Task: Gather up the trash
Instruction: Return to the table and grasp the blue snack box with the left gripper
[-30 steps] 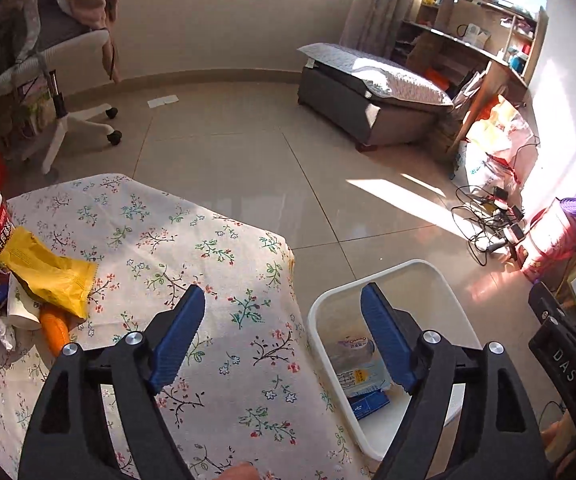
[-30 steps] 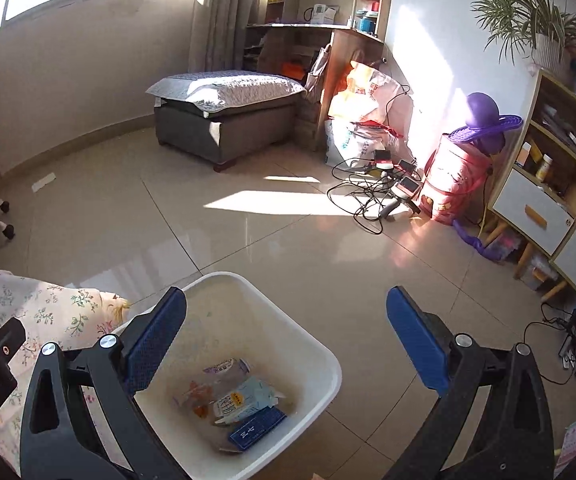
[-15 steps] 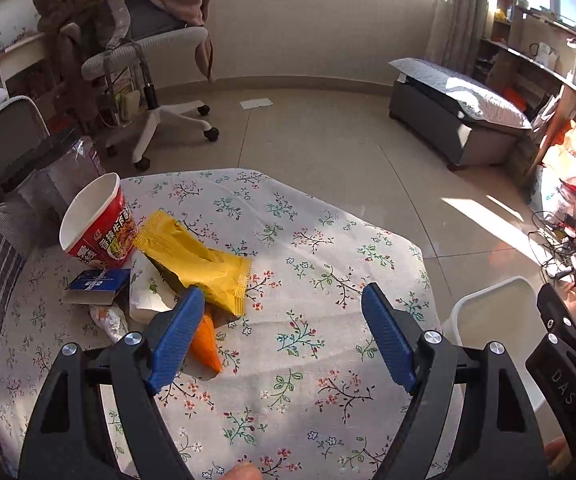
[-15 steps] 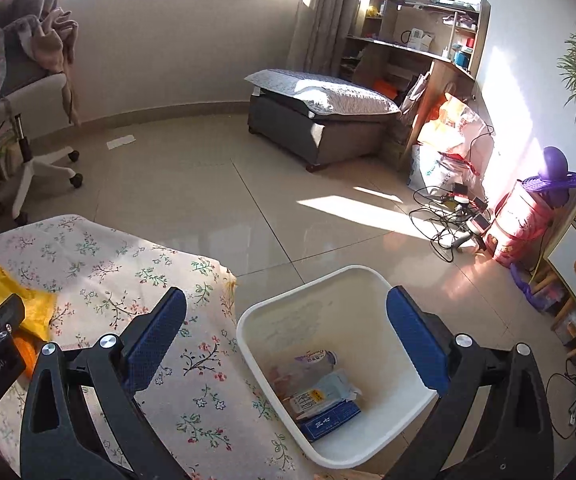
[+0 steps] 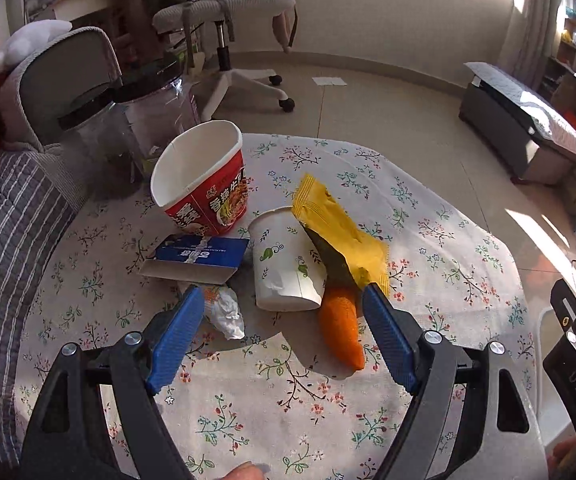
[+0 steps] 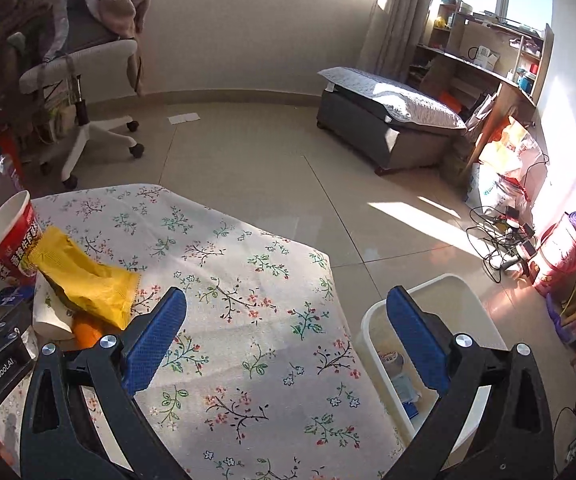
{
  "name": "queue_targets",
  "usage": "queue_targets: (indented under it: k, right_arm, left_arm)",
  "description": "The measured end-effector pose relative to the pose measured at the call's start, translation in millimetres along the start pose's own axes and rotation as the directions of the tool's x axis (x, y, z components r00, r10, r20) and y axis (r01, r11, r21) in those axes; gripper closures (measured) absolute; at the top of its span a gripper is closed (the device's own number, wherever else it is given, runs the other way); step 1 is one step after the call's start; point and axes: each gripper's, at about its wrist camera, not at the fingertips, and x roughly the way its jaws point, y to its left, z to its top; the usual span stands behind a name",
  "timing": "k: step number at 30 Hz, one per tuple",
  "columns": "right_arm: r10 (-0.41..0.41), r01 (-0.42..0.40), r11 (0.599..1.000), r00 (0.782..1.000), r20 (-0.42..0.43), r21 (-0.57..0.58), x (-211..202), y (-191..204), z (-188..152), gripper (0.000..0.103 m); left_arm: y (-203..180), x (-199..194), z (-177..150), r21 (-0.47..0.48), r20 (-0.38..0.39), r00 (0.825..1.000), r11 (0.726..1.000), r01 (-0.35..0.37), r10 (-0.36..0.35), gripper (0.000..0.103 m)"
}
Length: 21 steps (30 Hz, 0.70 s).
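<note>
Trash lies on the floral tablecloth point(image 5: 428, 208): a red noodle cup point(image 5: 199, 184), a blue carton point(image 5: 199, 258), a tipped white paper cup point(image 5: 283, 260), a yellow wrapper point(image 5: 340, 228), an orange wrapper point(image 5: 340, 324) and a crumpled tissue point(image 5: 227, 312). My left gripper point(image 5: 283, 328) hovers open just short of the paper cup and orange wrapper, nothing between its fingers. My right gripper point(image 6: 288, 332) is open and empty over the table's right side, between the yellow wrapper point(image 6: 83, 276) and the white bin point(image 6: 468, 292). The bin holds several wrappers.
A clear container with a black lid point(image 5: 147, 104) stands behind the noodle cup. A striped cushion point(image 5: 3, 216) lies left of the table. An office chair point(image 6: 75, 72), a grey bench point(image 6: 388, 120), shelves and floor cables point(image 6: 504, 232) surround the table.
Both grippers swung left from the bin toward the table. The left view now centres on the trash pile; the bin has slid to the right edge of the right view. Both stay open.
</note>
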Motion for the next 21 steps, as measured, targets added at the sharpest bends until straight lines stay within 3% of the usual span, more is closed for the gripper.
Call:
queue_targets:
  k: [4,7,11,14,17,19,20,21]
  right_arm:
    - [0.03,-0.031,0.999,0.999,-0.014,-0.035,4,25,-2,0.007]
    - [0.042,-0.043,0.997,0.999,-0.026,-0.058,9,37,-3,0.007]
    - [0.053,-0.056,0.996,0.998,-0.043,-0.075,17,46,-5,0.007]
    - [0.083,-0.086,0.992,0.996,-0.043,-0.094,19,53,-6,0.007]
    - [0.114,-0.117,0.987,0.993,-0.033,-0.112,18,59,-8,0.007]
    - [0.132,-0.134,0.982,0.991,-0.029,-0.13,18,63,-8,0.007]
    - [0.141,-0.143,0.98,0.99,-0.03,-0.141,18,65,-8,0.007]
    - [0.149,-0.153,0.977,0.988,-0.034,-0.15,19,68,-9,0.007]
  left_arm:
    - [41,25,5,-0.103,-0.074,0.997,0.994,-0.031,0.024,0.024]
    - [76,47,9,-0.223,-0.129,0.992,0.975,-0.021,-0.009,0.024]
    - [113,79,11,-0.373,-0.177,0.978,0.927,0.04,-0.113,0.024]
    - [125,93,15,-0.434,-0.165,0.969,0.896,0.095,-0.183,0.024]
    - [133,105,17,-0.504,-0.147,0.948,0.847,0.173,-0.281,0.025]
    - [137,111,16,-0.555,-0.141,0.931,0.805,0.209,-0.338,0.035]
    - [138,112,14,-0.567,-0.146,0.925,0.796,0.212,-0.351,0.039]
    - [138,113,13,-0.57,-0.151,0.922,0.793,0.213,-0.356,0.05]
